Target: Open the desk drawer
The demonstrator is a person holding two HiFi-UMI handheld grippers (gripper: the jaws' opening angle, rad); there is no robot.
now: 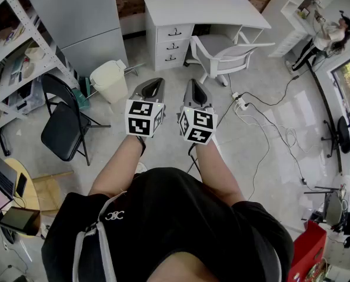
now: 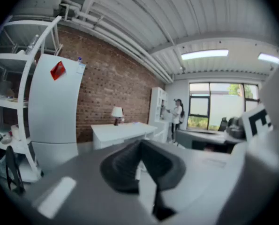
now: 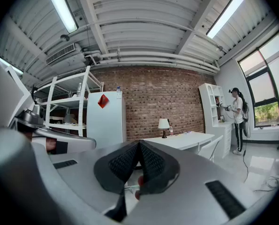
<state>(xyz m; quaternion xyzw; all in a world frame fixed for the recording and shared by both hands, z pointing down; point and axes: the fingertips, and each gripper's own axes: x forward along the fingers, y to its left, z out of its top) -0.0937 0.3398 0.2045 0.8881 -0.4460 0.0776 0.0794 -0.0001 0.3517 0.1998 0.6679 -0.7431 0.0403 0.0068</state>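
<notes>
Drawers (image 1: 174,44) – three, stacked at the left end of the white desk (image 1: 210,9) as the head view shows it – all sit flush and shut, across the room by the brick wall. A white chair (image 1: 226,54) stands just beside them at the desk's front. Both grippers are held out side by side over the floor, well apart from the desk. The left gripper (image 1: 153,82) has its jaws pressed together with nothing between them; the right gripper (image 1: 193,82) is likewise clenched and empty. A pale bin (image 1: 110,81) stands to their left, a black folding chair (image 1: 65,129) nearer the person. A lamp (image 3: 163,123) rests on the desk
</notes>
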